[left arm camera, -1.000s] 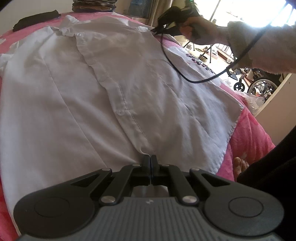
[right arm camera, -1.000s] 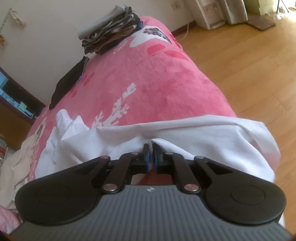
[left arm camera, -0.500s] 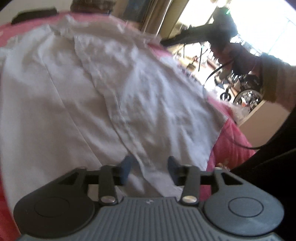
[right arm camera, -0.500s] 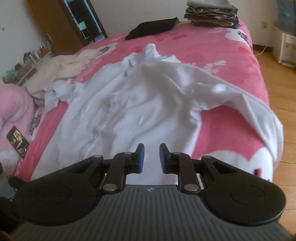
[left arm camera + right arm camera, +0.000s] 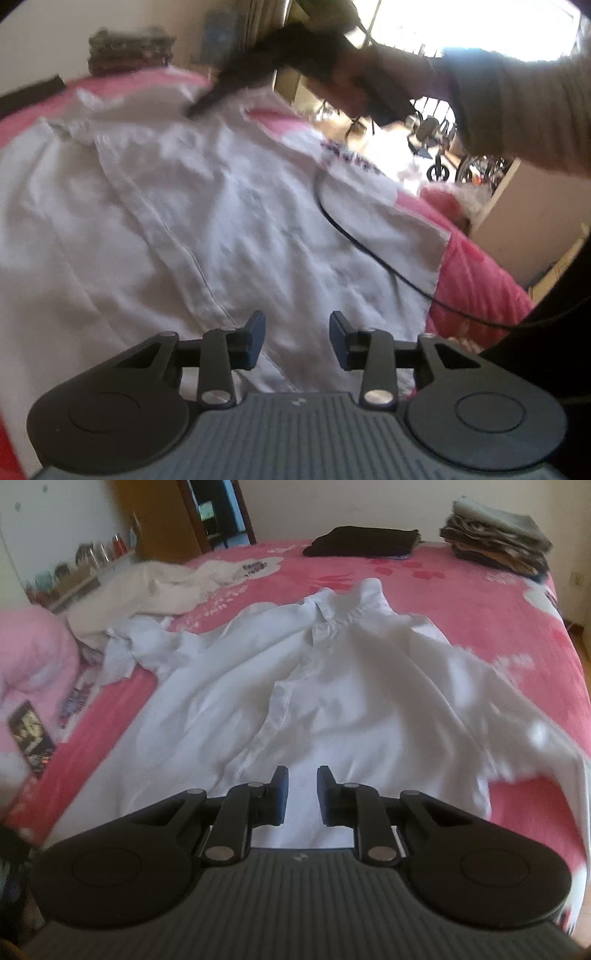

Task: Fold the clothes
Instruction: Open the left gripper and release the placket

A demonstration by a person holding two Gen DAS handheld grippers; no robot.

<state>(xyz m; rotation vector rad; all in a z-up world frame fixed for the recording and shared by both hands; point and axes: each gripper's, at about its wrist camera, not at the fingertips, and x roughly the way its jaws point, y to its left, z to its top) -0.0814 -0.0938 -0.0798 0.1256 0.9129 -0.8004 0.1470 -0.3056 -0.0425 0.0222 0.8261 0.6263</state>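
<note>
White button-front shirt (image 5: 332, 701), lying spread face up on a pink bedspread (image 5: 461, 587), collar toward the far end and one sleeve trailing over the bed's right edge. Right gripper (image 5: 299, 794), fingers parted and holding nothing, poised above the shirt's lower front. Left gripper (image 5: 297, 339), likewise parted and empty, above the hem beside the button placket. A black cable (image 5: 354, 236) crosses the shirt. Beyond the collar: a folded black garment (image 5: 364, 541) and a stack of folded clothes (image 5: 495, 535); a beige garment (image 5: 155, 587) lies crumpled at left.
</note>
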